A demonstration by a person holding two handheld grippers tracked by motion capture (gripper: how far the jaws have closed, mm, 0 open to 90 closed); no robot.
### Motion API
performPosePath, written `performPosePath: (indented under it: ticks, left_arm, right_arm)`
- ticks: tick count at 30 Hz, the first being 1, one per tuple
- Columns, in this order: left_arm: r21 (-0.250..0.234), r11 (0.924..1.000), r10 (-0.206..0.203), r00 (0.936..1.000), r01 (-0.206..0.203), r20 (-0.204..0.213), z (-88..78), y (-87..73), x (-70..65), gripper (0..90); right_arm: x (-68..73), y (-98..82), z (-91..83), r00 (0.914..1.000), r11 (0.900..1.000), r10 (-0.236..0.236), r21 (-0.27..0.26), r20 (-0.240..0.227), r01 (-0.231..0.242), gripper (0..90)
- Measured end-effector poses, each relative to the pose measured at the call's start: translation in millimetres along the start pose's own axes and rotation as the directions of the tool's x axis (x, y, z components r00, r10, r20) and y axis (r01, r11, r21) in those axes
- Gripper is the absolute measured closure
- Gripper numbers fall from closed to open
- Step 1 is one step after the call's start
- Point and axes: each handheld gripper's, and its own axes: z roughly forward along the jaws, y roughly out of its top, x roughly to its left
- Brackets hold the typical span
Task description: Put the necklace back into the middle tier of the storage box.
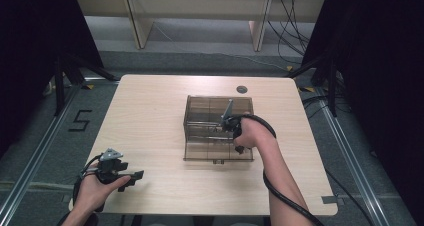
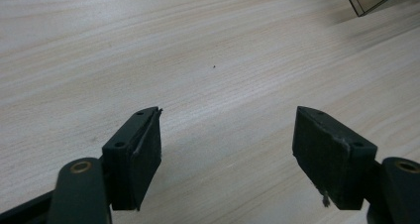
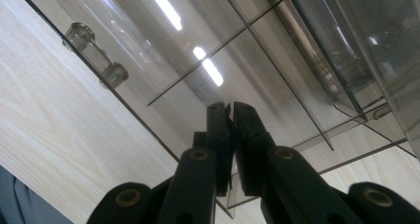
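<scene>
Pale wooden table (image 1: 150, 116): smoked acrylic box (image 1: 200, 136), long axis front-to-back; right gripper (image 3: 230, 107) clenched over it, left gripper (image 2: 228, 135) released.

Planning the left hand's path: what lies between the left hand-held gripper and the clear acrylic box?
Nothing: in the high view, only bare wooden table runs from the left hand-held gripper to the clear acrylic box.

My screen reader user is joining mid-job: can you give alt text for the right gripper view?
The right gripper, jaws shut, is pressed against a panel of the clear smoky acrylic box with thin dividers. Two small clear knobs sit along the box's edge at upper left, and the pale wood table runs beneath at lower left.
</scene>
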Motion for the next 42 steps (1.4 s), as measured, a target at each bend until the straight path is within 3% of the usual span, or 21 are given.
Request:
performPosePath:
  ticks: [4,5,10,15,17,20,23,25,27,28,30,35,38,39,40,41,42]
  left_arm:
    - [0.001,1.0000,0.001,1.0000,-0.001,0.001,0.0,0.0,-0.2,26.9]
    - [0.001,1.0000,0.001,1.0000,-0.001,0.001,0.1,0.0,-0.1,26.9]
    - [-0.003,1.0000,0.002,1.0000,-0.002,0.002,0.5,-0.2,-0.3,26.9]
    - [0.003,1.0000,0.005,1.0000,-0.005,0.002,0.4,-0.1,-0.2,26.9]
    - [-0.006,1.0000,0.001,1.0000,-0.001,0.002,1.4,-0.4,-0.8,26.9]
    - [0.009,1.0000,0.002,1.0000,-0.002,0.004,1.2,-0.3,-0.8,26.9]
    - [-0.001,1.0000,0.000,1.0000,0.000,-0.002,1.8,-0.6,-1.0,26.9]
    - [-0.002,1.0000,-0.001,1.0000,0.001,0.000,1.9,-0.7,-1.2,26.9]
    - [0.006,1.0000,-0.002,1.0000,0.002,0.002,1.8,-0.4,-1.2,26.9]
    - [0.003,1.0000,-0.004,1.0000,0.004,0.001,2.4,-0.6,-1.4,26.9]
    - [0.008,1.0000,-0.004,1.0000,0.004,0.007,2.8,-0.2,-1.2,26.9]
    - [0.007,1.0000,-0.001,0.9999,0.001,0.012,3.5,-0.4,-1.2,26.9]
    - [-0.014,0.9995,-0.028,0.9996,0.028,0.006,5.1,-0.9,-3.4,26.9]
    - [-0.012,0.9995,-0.028,0.9996,0.028,0.006,4.9,-1.1,-3.6,26.9]
    - [-0.009,0.9997,-0.020,0.9998,0.020,0.007,5.1,-1.1,-3.1,26.9]
    - [0.007,1.0000,-0.002,0.9999,0.002,0.014,3.8,-0.8,-2.0,26.9]
    - [0.014,0.9999,0.006,0.9998,-0.007,0.019,3.4,-0.3,-1.3,26.9]
  right_arm:
    - [0.5,0.3,-0.8,0.9996,1.000,0.013,0.012,0.025,-0.013,86.1]
    - [-0.5,0.0,0.5,0.9999,1.000,0.011,0.003,0.005,-0.011,86.0]
    - [-0.7,0.0,1.6,0.9995,1.000,0.000,0.006,0.031,0.000,83.8]
    - [1.0,-1.3,1.0,0.9998,1.000,0.018,0.003,0.011,-0.018,80.9]
    - [1.3,-1.6,-1.5,0.9993,1.000,-0.002,0.008,0.036,0.002,79.8]
    - [3.3,-4.1,-4.1,0.9994,1.000,0.020,0.008,0.029,-0.020,77.6]
    - [3.0,-6.5,-6.3,0.9995,1.000,0.002,-0.005,0.031,-0.002,75.3]
    - [5.0,-9.7,-9.5,0.9992,0.999,0.032,0.000,0.023,-0.032,74.6]
    - [3.1,-12.8,-11.7,0.9996,1.000,0.004,-0.021,0.026,-0.004,73.3]
    - [4.4,-15.2,-14.1,0.9994,0.999,0.034,-0.014,0.005,-0.033,72.2]
    - [3.3,-18.3,-16.6,0.9998,0.999,0.016,-0.029,0.007,-0.016,71.9]
    - [5.3,-29.5,-25.1,0.9990,0.999,0.044,-0.032,-0.002,-0.044,70.3]
    - [4.8,-37.1,-28.8,0.9995,0.999,0.027,-0.041,0.014,-0.026,69.5]
    - [6.9,-40.6,-28.8,0.9984,0.997,0.056,-0.046,0.007,-0.055,69.4]
    - [4.3,-42.4,-28.8,0.9998,0.999,0.018,-0.047,0.012,-0.018,69.2]
    - [5.4,-46.7,-27.7,0.9993,0.998,0.037,-0.051,0.006,-0.037,69.0]
    - [3.8,-49.8,-26.0,0.9999,0.998,0.016,-0.058,-0.006,-0.016,69.0]
